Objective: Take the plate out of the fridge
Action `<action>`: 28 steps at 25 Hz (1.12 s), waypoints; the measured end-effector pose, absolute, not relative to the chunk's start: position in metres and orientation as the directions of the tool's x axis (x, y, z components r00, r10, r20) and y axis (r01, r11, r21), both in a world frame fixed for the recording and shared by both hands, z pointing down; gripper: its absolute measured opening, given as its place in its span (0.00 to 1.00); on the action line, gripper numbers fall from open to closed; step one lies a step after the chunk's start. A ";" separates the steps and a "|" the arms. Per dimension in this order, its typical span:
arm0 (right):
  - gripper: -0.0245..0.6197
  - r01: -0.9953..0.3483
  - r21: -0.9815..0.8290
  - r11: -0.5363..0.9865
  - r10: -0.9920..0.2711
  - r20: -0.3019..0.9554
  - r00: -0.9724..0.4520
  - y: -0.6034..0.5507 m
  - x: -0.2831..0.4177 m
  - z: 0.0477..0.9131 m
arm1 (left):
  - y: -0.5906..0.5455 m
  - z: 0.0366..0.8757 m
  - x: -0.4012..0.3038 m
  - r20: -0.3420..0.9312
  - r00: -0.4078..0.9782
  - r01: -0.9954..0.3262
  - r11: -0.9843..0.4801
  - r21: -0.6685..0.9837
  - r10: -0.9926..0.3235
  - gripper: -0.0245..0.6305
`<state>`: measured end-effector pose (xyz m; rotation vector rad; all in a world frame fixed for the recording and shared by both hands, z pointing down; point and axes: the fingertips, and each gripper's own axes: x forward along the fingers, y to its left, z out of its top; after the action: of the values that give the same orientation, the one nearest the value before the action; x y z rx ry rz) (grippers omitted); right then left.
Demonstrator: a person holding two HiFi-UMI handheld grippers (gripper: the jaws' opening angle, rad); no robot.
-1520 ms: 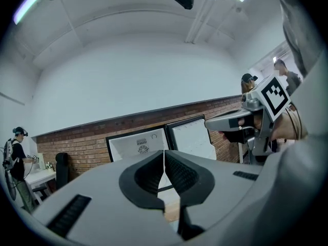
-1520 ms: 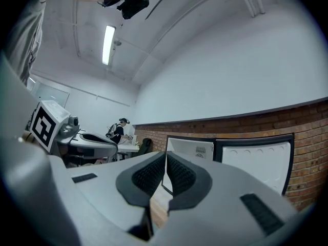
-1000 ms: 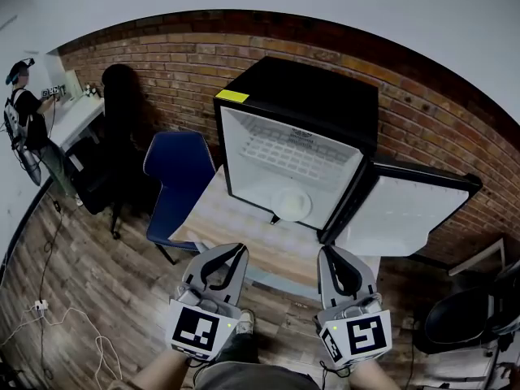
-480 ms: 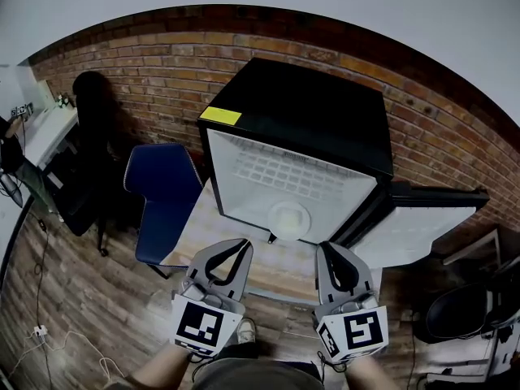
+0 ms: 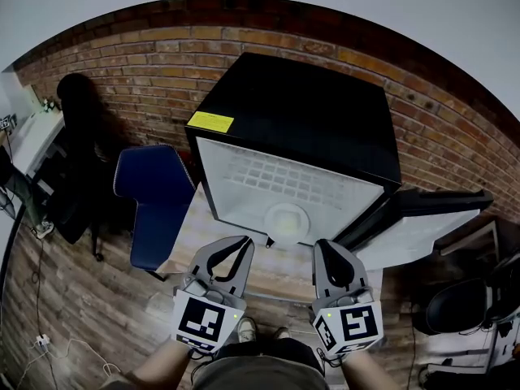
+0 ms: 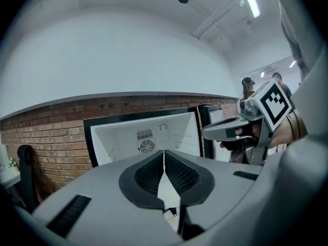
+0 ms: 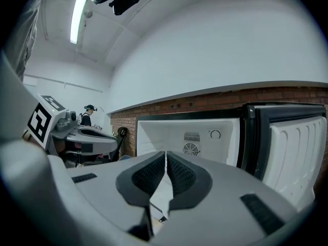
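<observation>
A small black fridge (image 5: pixel 309 112) stands on a wooden table (image 5: pixel 207 230) with its door (image 5: pixel 422 226) swung open to the right. On the floor of its white inside lies a round white plate (image 5: pixel 286 219), near the front edge. My left gripper (image 5: pixel 243 243) and right gripper (image 5: pixel 322 247) hover side by side just before the fridge opening, both shut and empty, short of the plate. In the left gripper view the fridge interior (image 6: pixel 148 132) shows ahead over the shut jaws, and the right gripper (image 6: pixel 241 132) is at the right. The right gripper view shows the same interior (image 7: pixel 195 137).
A blue chair (image 5: pixel 150 197) stands left of the table against the brick wall (image 5: pixel 130 63). A black chair (image 5: pixel 69 136) and a white desk (image 5: pixel 28 136) are further left. Another dark chair (image 5: pixel 463 307) sits at the lower right. Cables lie on the wooden floor (image 5: pixel 49 331).
The view has closed in on the fridge, which now fills more of the frame. Both grippers stay shut and sit a little nearer the opening and the plate.
</observation>
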<state>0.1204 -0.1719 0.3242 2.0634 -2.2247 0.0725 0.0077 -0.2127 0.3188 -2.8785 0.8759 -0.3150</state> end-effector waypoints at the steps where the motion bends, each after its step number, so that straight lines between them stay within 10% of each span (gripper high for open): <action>1: 0.09 -0.997 0.024 0.075 -0.991 0.113 -0.072 -0.174 0.123 0.328 | -0.215 0.321 0.010 0.169 0.810 -0.538 -0.826 -0.166 -0.561 0.07; 15: 0.09 -0.994 -0.105 0.028 -0.992 0.123 -0.041 -0.203 0.142 0.380 | -0.243 0.367 0.034 0.228 0.771 -0.596 -0.800 -0.072 -0.595 0.07; 28: 0.23 -0.886 -0.456 -0.086 -0.980 0.200 -0.008 -0.222 0.156 0.467 | -0.271 0.425 0.052 0.132 0.858 -0.491 -0.719 0.492 -0.496 0.18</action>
<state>0.1562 -0.2222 0.4674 2.3395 -2.2447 0.7986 0.0517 -0.2707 0.4253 -3.5328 1.0138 0.0174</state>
